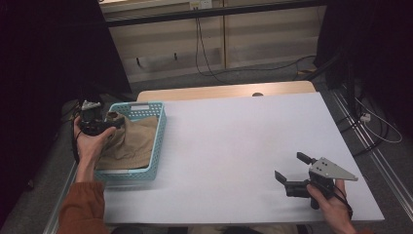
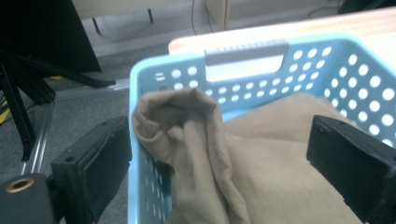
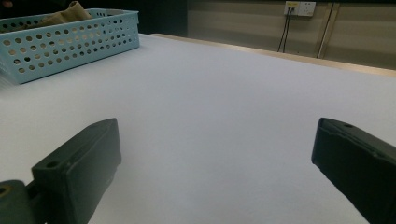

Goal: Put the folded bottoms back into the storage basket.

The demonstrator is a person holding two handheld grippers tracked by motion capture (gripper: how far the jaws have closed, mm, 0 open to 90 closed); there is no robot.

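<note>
Left gripper (image 1: 108, 123) hangs over the near-left corner of a light-blue perforated basket (image 1: 160, 141) at the table's (image 1: 243, 141) left edge, jaws spread apart, nothing pinched. Between them, untouched, rises a bunched fold of the tan cloth (image 2: 187, 126) heaped inside the basket. Right gripper (image 1: 292, 168) rests low over the white tabletop, well apart, jaws wide and empty.

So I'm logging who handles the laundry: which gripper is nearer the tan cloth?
Left. The left gripper hangs over the tan cloth in the basket, jaws open around a fold. The right gripper is across the table.
</note>
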